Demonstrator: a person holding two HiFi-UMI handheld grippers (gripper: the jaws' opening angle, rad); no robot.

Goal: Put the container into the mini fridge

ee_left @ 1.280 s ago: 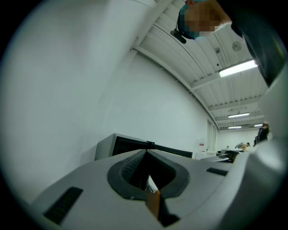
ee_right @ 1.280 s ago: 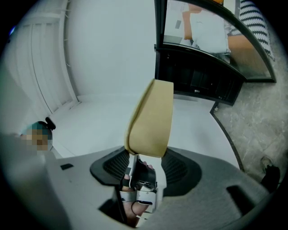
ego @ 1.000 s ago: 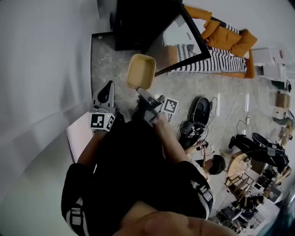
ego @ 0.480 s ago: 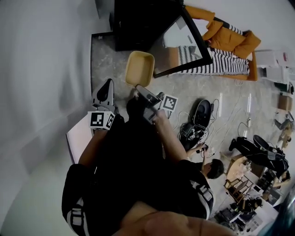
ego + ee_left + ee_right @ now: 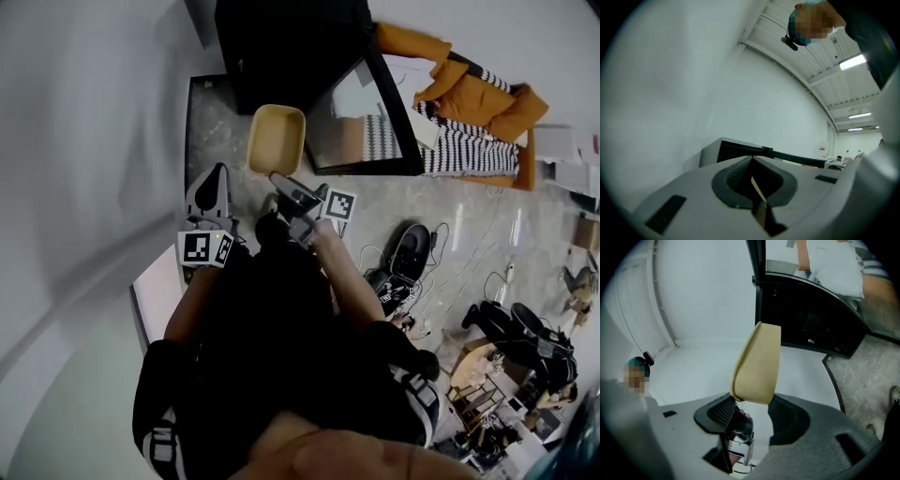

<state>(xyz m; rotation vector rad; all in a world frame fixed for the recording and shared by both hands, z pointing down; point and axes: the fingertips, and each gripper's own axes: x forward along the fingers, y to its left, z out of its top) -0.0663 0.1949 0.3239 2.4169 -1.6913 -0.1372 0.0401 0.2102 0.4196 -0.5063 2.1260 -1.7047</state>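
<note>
Tan container [image 5: 276, 139], upper centre of the head view, is clamped by its near rim in the right hand-held gripper [image 5: 281, 180], just short of the open black mini fridge [image 5: 281, 47]. The left hand-held gripper [image 5: 217, 178] is closed and empty. Carrying step, likely; next, guide it level through the doorway.

Setting: large open lab or office hall, going by long ceiling strip lights [image 5: 853, 61], tangled black cables [image 5: 394, 286] on grey speckled stone floor [image 5: 469, 216], orange fabric sofa [image 5: 473, 84] against white wall [image 5: 562, 37].
</note>
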